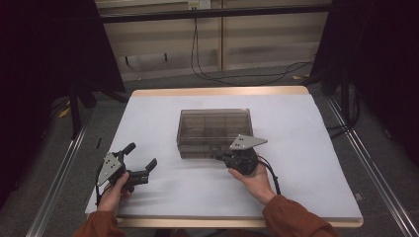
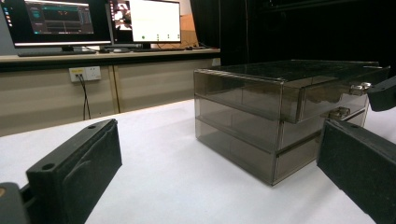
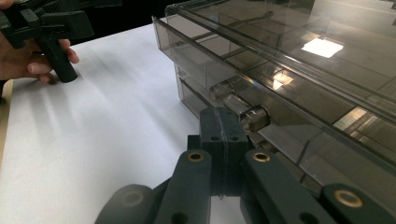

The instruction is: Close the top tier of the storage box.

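Box: a smoky clear plastic case with stacked drawers sits near the middle of the white table, lid closed.
Right gripper: at the box's 5 o'clock edge, jaws pressed together with no gap, tips right at a small clear latch on the front; whether they pinch it, cannot tell.
Left gripper: at the table's 8 o'clock, well apart from the box, jaws spread wide, holding nothing, aimed toward the box.

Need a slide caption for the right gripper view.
Right gripper, jaws shut, at the smoky drawer box's front handle.
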`<state>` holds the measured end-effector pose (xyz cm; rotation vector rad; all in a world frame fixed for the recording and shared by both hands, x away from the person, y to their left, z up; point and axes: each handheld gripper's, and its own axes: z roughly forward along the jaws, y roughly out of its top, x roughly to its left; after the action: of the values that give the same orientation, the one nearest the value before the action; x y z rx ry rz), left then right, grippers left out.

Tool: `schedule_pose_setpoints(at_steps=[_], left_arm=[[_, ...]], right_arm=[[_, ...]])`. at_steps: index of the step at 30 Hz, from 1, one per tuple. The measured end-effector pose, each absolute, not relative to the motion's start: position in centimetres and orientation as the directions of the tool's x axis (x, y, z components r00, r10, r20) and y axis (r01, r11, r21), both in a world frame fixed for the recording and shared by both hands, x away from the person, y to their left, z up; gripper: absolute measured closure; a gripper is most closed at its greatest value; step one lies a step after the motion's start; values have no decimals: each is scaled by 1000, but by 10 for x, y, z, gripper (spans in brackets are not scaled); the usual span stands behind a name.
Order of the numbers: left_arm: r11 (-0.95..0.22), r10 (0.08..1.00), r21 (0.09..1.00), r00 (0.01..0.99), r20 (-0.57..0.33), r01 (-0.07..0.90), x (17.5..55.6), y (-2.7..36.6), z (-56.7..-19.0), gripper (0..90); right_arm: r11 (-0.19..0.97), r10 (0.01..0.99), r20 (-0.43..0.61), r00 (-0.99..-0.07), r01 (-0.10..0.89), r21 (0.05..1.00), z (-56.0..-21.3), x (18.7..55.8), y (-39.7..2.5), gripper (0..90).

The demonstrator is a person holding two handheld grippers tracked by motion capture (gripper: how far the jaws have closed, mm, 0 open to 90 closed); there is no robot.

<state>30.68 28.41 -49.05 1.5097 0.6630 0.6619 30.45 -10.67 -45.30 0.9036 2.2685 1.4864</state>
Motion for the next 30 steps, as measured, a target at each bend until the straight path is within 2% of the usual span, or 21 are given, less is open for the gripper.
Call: schedule_pose_setpoints(at_steps=[30], left_arm=[[-37,746,999,665,17,16,307,284,-490,0]], right_arm=[[233,670,115,-733,355,905,-456,313,-110,900]])
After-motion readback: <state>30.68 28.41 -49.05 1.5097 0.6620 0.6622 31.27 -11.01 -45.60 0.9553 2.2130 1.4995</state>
